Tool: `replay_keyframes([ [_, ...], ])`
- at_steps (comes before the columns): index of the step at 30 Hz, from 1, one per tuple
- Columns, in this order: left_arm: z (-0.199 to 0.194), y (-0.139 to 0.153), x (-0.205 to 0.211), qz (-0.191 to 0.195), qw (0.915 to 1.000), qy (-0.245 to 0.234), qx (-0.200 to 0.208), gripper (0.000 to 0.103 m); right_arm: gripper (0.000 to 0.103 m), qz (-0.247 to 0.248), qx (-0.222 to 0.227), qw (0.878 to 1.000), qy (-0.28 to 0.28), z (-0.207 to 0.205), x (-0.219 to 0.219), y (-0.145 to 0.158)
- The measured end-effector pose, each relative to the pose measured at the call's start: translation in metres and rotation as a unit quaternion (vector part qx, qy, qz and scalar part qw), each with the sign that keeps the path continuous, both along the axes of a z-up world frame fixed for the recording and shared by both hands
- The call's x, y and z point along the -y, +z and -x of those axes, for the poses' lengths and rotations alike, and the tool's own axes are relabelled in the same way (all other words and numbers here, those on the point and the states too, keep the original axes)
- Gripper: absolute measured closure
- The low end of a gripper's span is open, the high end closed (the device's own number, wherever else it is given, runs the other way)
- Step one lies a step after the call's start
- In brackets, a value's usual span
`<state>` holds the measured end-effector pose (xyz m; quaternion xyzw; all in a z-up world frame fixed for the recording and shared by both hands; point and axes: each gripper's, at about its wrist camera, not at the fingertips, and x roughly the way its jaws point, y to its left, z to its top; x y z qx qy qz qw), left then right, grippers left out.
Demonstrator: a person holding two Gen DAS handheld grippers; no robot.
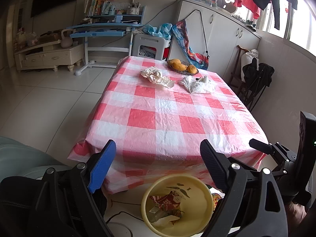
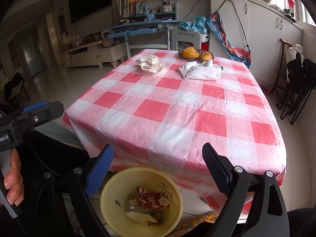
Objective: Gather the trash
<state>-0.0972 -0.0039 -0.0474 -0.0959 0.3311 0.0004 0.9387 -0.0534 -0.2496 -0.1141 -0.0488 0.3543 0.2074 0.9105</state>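
Both the left gripper (image 1: 158, 164) and the right gripper (image 2: 158, 165) hang released and empty off the bench's near edge, above the round yellow plastic bin (image 2: 110, 213) on the floor, which already holds wrappers. The 2 remaining pieces lie well ahead, near the far edge of the bench (image 2: 177, 114): crinkled cream paper (image 2: 151, 64) toward the far-left corner, a limp white plastic bag (image 2: 199, 71) toward the far right, its long axis across the bench. The right gripper looks nearer the bag.

Desk cloth (image 2: 177, 106): glossy crinkled plastic. Bin (image 2: 110, 213): smooth matt plastic. Wrappers (image 2: 152, 199): shiny foil. Trash wads (image 2: 151, 64): crumpled paper. Floor (image 1: 49, 98): glossy tile.
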Motion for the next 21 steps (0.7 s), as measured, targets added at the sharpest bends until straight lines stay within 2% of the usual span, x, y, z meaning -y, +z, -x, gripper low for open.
replay_keyframes([
  [21,-0.0018,-0.0004,0.0004,0.001,1.0,0.001,-0.003,0.019,0.016,0.006,0.0,1.0,0.004,0.0012,-0.0037,-0.0027],
])
